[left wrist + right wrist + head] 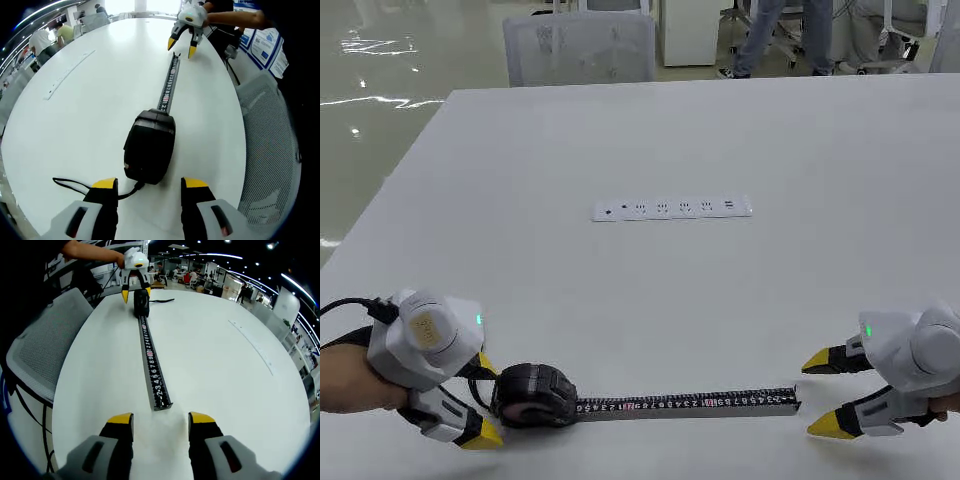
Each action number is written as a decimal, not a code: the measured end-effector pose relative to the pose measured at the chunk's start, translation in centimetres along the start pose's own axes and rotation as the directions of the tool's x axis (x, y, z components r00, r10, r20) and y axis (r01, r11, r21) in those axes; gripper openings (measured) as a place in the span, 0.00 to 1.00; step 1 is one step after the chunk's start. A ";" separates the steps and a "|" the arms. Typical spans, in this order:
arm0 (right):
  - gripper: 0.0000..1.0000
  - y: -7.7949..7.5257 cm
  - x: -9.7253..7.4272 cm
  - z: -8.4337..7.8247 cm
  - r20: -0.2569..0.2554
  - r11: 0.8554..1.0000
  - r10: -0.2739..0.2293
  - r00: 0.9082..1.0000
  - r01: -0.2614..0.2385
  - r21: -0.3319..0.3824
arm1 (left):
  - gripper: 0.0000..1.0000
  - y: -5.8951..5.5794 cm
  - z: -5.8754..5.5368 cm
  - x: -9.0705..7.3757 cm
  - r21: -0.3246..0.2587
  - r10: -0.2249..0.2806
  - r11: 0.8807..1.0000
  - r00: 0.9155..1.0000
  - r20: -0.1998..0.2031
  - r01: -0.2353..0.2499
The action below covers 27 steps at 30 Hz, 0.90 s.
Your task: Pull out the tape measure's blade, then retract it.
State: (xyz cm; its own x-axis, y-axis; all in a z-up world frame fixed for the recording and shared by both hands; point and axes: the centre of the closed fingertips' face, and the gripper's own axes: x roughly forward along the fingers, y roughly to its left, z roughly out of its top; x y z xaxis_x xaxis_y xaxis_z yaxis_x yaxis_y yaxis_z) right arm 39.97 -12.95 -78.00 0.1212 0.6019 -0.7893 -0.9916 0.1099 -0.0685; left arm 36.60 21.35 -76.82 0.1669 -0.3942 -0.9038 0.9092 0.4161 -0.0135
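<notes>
Jaws of the left gripper stand open and empty, the tape measure between them on the tabletop. Its blade lies extended toward the right gripper, equally open and empty. To retract well, steady the case first.

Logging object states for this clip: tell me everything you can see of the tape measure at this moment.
The tape measure has a black, rubbery-looking case resting on the white table, with a thin black strap trailing from its rear. Its dark blade, printed with pale numerals, lies flat on the table, pulled out, and ends in a small hook. The left tool sits open at the case's rear. The right tool is open just short of the hook, not gripping it.
</notes>
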 end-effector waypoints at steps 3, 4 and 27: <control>0.47 0.2 -0.3 -0.4 -0.001 1.000 -0.016 1.000 0.016 0.015 | 0.51 -0.5 -0.3 -0.2 -0.012 0.007 1.000 1.000 0.006 -0.007; 0.48 0.3 -0.4 -0.4 0.002 1.000 -0.017 1.000 0.017 0.019 | 0.51 -0.5 -0.5 -0.3 -0.016 0.007 1.000 1.000 0.006 -0.007; 0.72 4.2 -1.8 0.1 0.080 0.981 -0.130 0.988 0.117 0.155 | 0.72 -4.4 -0.7 -2.2 -0.256 0.197 0.959 0.940 0.279 -0.125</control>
State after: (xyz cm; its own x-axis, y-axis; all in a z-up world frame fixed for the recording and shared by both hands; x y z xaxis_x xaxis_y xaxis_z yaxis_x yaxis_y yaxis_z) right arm 35.57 -13.52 -76.79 0.2526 0.6434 -0.7227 -0.9515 0.3006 -0.0649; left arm 31.95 20.93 -75.09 0.4428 -0.5170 -0.7325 0.7530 0.6580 -0.0092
